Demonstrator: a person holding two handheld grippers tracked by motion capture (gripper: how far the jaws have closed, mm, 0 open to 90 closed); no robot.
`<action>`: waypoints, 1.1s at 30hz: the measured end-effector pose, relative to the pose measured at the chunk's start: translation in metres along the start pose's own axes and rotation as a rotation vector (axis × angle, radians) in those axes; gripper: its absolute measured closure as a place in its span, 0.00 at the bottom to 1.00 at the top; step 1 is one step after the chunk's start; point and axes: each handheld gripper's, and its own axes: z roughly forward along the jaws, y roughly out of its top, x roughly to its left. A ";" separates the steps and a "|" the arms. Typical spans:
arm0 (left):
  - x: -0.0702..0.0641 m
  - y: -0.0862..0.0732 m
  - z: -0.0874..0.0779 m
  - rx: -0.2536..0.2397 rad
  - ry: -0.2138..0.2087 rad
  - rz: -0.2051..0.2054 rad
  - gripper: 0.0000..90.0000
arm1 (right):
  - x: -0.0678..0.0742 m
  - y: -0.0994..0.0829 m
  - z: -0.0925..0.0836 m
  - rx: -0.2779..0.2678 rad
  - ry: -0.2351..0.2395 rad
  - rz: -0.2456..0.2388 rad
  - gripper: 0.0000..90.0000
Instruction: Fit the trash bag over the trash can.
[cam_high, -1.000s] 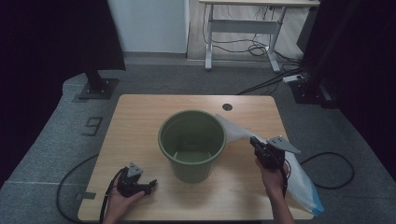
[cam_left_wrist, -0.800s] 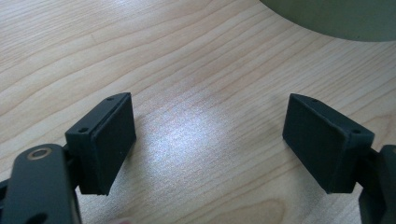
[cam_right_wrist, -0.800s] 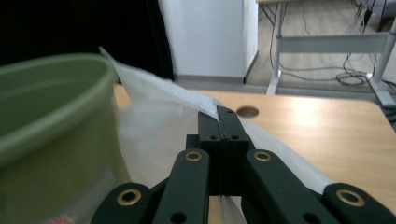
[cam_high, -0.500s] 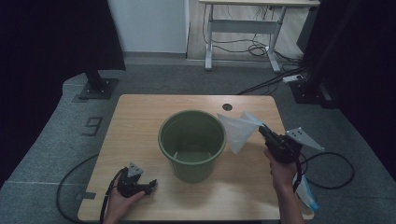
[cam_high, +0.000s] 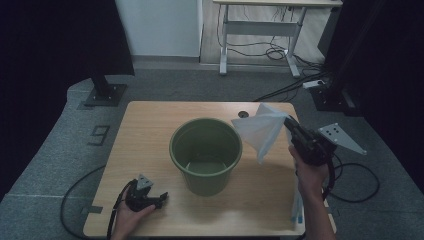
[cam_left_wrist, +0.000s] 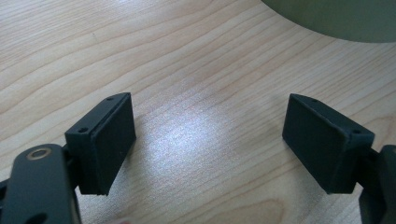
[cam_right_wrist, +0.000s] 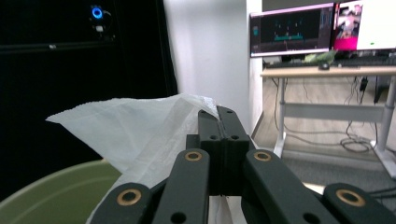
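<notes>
A green bucket (cam_high: 206, 152) stands in the middle of the wooden table (cam_high: 150, 125). To its right my right gripper (cam_high: 289, 122) is raised above the table and shut on a white plastic bag (cam_high: 260, 131), which hangs beside the bucket's rim. In the right gripper view the jaws are pressed together on the bag (cam_right_wrist: 140, 126), with the bucket rim (cam_right_wrist: 56, 186) low at the left. My left gripper (cam_high: 161, 199) lies on the table at the front left, open with nothing between its jaws. In the left gripper view the pads (cam_left_wrist: 109, 135) stand wide apart over bare wood, the bucket's wall (cam_left_wrist: 336, 18) beyond them.
More white plastic with blue trim (cam_high: 297, 212) lies at the table's front right edge. Cables (cam_high: 80, 200) trail from both grippers to the floor. A desk (cam_right_wrist: 327, 72) with monitors stands behind the table. Black stands flank the table.
My right gripper has risen from the table's right side and carried the white bag up beside the bucket's rim. The left gripper has stayed in place.
</notes>
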 end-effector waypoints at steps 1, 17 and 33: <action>0.000 0.000 0.000 0.000 0.000 0.000 0.19 | 0.000 0.000 0.000 0.000 0.000 0.000 0.99; 0.000 0.000 0.000 0.000 0.000 -0.002 0.19 | 0.037 0.050 0.010 -0.094 0.056 -0.024 0.99; 0.000 0.000 0.000 0.000 -0.002 -0.001 0.18 | 0.066 0.020 0.039 -0.013 0.065 -0.081 0.99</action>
